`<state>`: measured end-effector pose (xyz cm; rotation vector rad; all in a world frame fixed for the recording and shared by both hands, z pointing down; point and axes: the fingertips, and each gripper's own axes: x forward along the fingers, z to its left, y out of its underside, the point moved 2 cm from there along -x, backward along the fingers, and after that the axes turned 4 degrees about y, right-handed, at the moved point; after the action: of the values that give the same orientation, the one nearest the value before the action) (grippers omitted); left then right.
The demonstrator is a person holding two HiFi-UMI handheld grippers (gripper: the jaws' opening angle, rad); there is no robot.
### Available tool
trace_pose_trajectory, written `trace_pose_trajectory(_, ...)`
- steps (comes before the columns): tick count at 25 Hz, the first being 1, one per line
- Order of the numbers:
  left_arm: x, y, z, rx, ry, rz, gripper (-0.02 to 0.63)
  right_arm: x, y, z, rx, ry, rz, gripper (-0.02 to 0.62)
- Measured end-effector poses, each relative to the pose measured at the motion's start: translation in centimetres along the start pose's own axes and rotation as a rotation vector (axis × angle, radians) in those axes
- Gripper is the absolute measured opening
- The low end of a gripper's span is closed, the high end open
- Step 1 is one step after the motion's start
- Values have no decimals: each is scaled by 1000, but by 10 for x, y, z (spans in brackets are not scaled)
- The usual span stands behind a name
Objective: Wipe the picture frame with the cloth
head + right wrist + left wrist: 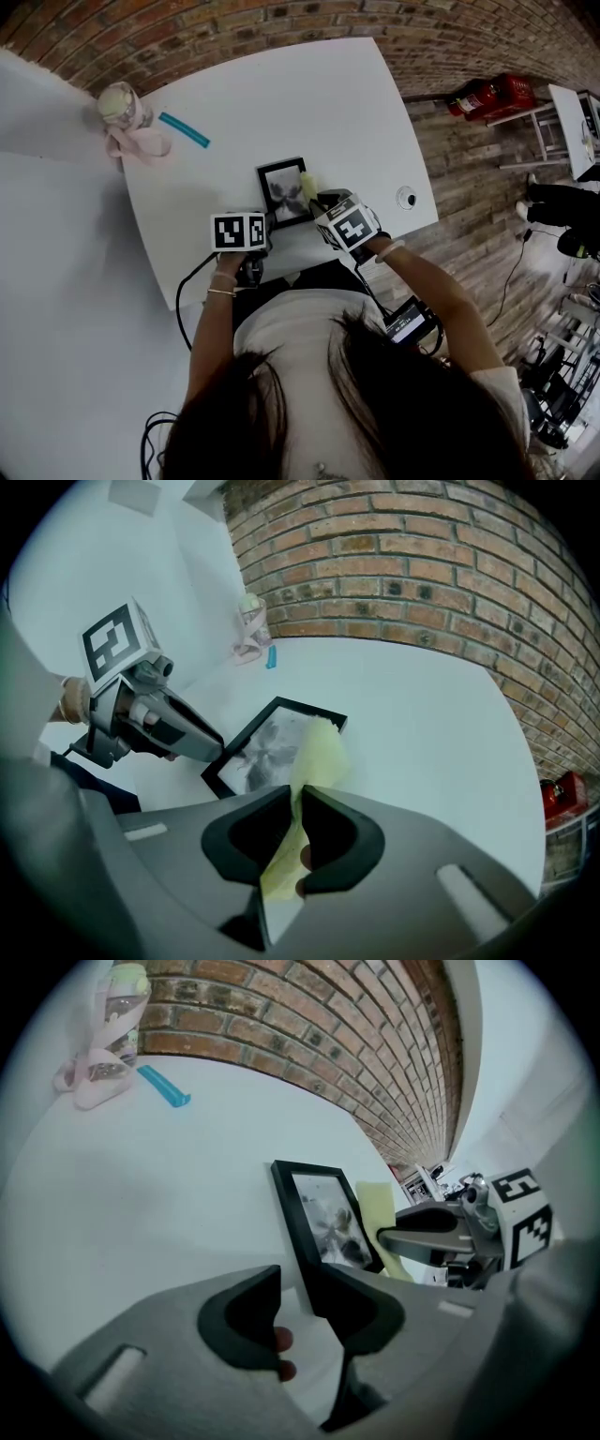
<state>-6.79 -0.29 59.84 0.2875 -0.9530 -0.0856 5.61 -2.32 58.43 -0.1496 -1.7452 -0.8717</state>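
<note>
A small black picture frame with a grey flower print lies flat on the white table, near its front edge. My left gripper is shut on the frame's near left corner. The right gripper is shut on a pale yellow cloth, which hangs from the jaws onto the right side of the frame. In the head view the cloth shows at the frame's right edge, just ahead of the right gripper. The left gripper sits at the frame's near corner.
A jar tied with a pink ribbon and a teal strip lie at the table's far left. A brick wall runs behind the table. Red fire extinguishers and a small white disc are on the wooden floor to the right.
</note>
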Motion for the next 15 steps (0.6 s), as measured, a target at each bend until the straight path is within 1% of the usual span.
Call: trace_pose_trajectory(15,-2,0,-1,-1,0,10,129,-9,18,12,10,-23,7,44)
